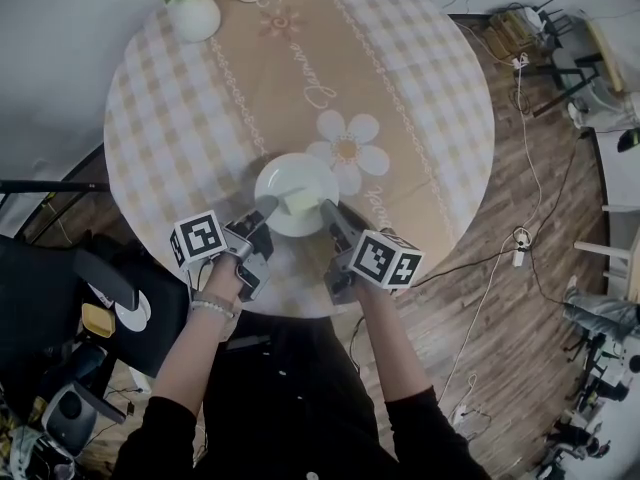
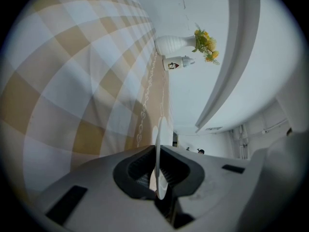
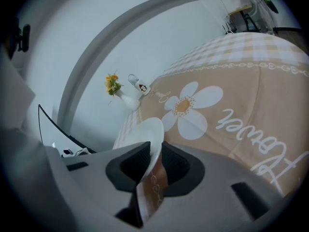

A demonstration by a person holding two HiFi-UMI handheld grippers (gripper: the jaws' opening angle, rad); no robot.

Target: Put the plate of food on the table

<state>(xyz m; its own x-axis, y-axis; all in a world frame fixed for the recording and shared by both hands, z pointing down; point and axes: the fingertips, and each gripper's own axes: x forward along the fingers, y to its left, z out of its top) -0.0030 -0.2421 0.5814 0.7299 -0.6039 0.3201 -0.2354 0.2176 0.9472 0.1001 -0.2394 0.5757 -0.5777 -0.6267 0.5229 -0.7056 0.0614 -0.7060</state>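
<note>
White plate carrying a pale, perhaps yellowish block, left tool and right tool pinching its rim.

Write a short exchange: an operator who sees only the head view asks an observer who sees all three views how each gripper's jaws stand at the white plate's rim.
Operator: From above, the left gripper reaches the plate. Are its jaws on the rim?
Observer: Yes. The left gripper view shows them shut on the thin rim, seen edge-on.
Operator: And the right gripper?
Observer: The rim stands between its jaws too, but they stand wider apart, and tablecloth shows in the gap below the rim. I cannot tell whether the pads press on it.
</note>
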